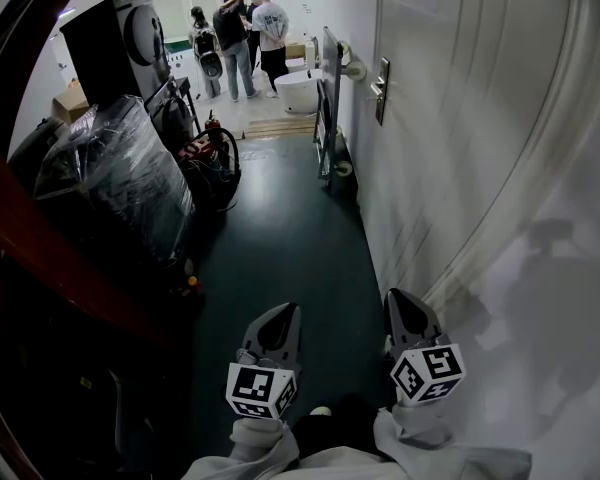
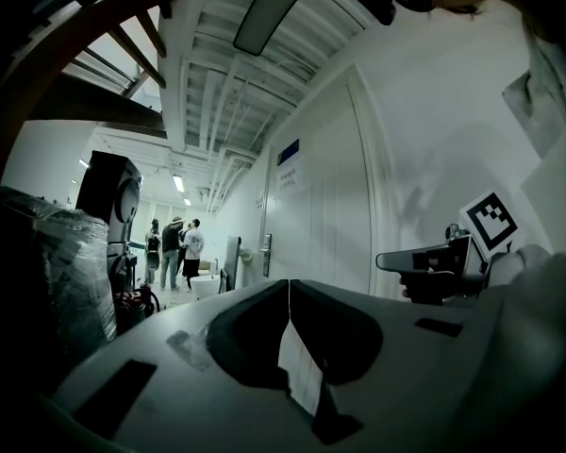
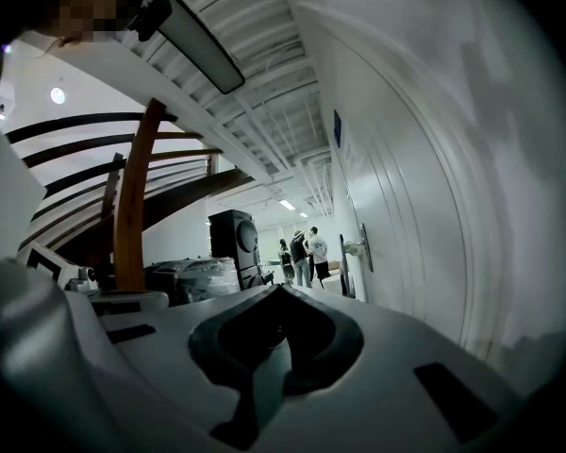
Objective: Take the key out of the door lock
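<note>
step in hand: approach; the key is not yet reached. the left gripper (image 1: pixel 288 310) and the right gripper (image 1: pixel 396 298) are held low and near, side by side over the dark floor (image 1: pixel 280 238), well apart from the lock. in each gripper's own view the two jaws meet along a closed seam with nothing between them, so both are empty. the door (image 1: pixel 460 118) stands on the right of the corridor, pale and panelled, and its lock plate (image 1: pixel 381 90) with a lever handle (image 1: pixel 375 85) sits far along that wall. the key should be in that lock, but at this range it is too small to make out in any view, so its shape and angle cannot be given. the next move, as judged, calls for walking forward along the right wall, raising one gripper to lock height, parting its jaws and lining them on the key head before closing. wrapped goods (image 1: pixel 110 183) line the left side. people (image 1: pixel 242 28) stand at the far end, well apart from the lock.
</note>
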Demonstrator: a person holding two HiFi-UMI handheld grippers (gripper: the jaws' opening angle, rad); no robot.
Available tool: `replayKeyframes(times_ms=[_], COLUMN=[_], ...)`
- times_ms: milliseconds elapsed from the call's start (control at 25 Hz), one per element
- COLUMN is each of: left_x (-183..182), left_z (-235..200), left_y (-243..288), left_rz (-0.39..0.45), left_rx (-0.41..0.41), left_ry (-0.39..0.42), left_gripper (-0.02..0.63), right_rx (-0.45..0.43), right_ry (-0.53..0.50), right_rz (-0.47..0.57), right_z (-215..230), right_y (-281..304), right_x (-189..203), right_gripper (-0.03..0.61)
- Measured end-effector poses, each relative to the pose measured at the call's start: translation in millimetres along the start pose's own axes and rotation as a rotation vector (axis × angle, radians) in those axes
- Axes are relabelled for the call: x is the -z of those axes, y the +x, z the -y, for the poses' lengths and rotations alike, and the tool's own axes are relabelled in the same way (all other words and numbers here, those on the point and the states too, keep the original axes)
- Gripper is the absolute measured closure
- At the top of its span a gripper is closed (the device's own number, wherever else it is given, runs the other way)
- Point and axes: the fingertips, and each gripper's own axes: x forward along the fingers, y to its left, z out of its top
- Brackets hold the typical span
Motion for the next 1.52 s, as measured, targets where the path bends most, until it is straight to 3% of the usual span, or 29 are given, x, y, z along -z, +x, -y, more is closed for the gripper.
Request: replayKeyframes(times_ms=[640, 1520], left_x=[4, -27], left_z=[-21, -129], left_y=[58, 264], left_rz=[-0.016, -0.004], left_rx=[0.038, -0.050], left_ry=[-0.015, 0.009], left_gripper=[0.600, 0.600], right_rx=[-0.003, -0.068], right_ry=[-0.007, -0.012], right_rz=[-0.007, -0.012], right_z=[21, 129], right_y=[53, 278], right_x=[-3, -46], right_gripper=[0.526, 0.526])
